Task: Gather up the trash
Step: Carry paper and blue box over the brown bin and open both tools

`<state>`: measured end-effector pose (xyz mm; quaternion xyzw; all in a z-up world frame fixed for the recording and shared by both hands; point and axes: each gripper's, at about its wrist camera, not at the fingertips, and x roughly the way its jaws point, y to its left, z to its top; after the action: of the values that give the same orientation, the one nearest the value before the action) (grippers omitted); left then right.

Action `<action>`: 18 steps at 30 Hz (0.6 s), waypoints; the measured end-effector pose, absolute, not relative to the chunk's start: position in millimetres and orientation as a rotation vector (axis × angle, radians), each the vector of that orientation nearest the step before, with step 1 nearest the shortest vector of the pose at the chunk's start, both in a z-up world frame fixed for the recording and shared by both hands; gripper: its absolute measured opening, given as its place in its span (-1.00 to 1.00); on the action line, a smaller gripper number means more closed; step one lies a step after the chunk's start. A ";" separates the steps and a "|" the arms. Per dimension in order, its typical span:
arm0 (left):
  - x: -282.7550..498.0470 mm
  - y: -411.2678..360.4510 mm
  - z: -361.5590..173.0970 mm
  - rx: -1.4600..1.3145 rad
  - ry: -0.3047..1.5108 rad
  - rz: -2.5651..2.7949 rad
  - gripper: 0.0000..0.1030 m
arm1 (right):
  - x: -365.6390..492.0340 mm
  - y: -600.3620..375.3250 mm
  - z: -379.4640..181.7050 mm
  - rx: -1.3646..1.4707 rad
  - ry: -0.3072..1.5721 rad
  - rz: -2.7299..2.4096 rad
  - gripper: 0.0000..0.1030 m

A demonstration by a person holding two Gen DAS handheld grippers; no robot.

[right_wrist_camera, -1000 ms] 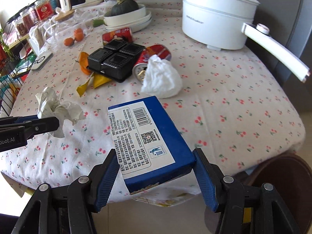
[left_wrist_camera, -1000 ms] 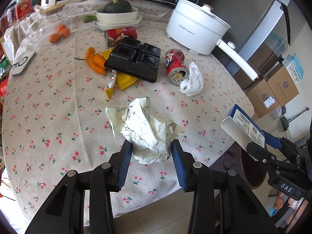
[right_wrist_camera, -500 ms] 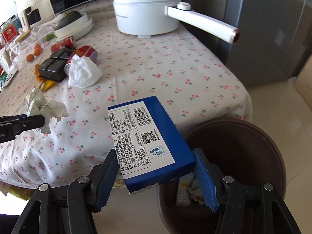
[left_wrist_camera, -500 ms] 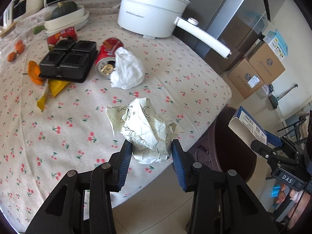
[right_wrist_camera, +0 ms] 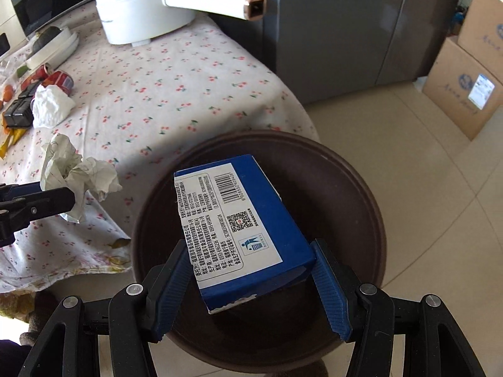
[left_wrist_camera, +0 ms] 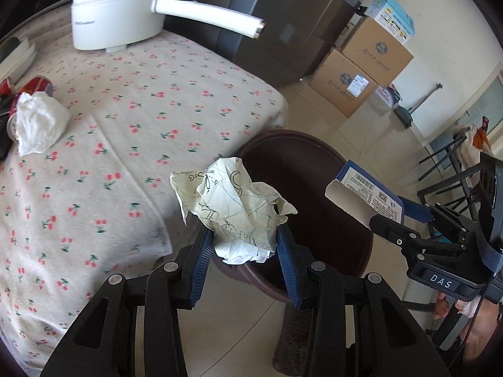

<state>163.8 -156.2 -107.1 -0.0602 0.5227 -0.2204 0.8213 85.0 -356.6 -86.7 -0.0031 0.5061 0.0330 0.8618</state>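
The left gripper point(left_wrist_camera: 243, 249) is clamping crumpled paper point(left_wrist_camera: 234, 210) at centre frame; the right gripper point(right_wrist_camera: 251, 278) is squeezing a blue box point(right_wrist_camera: 242, 226), hiding most of the brown bin point(right_wrist_camera: 355, 188) beneath; the bin's contents are lying unseen.

Two cans point(right_wrist_camera: 61, 80) (red), two cardboard boxes point(left_wrist_camera: 375, 50), one pot point(left_wrist_camera: 116, 9).

Home kitchen, cooking pot point(left_wrist_camera: 116, 9), fridge point(right_wrist_camera: 339, 22), tablecloth point(left_wrist_camera: 125, 119)

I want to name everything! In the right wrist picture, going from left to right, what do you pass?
Crumpled paper held by the left gripper → blue box over the brown bin → cardboard boxes on the floor.
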 end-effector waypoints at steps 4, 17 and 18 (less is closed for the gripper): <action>157.4 -184.9 -113.4 -0.085 1.110 -0.518 -0.15 | 75.9 -382.2 -89.1 0.018 1.071 0.027 0.27; 153.4 -197.8 -116.4 0.069 1.060 -0.479 1.00 | 71.4 -410.0 -94.6 0.040 1.089 -0.009 0.27; 152.8 -196.6 -116.1 0.089 1.054 -0.467 1.00 | 72.6 -408.8 -95.3 0.039 1.089 -0.007 0.27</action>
<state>152.8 -196.6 -116.1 0.0420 0.4980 -0.2207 0.8376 72.6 -408.8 -95.4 0.0186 0.5180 -0.0033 0.8552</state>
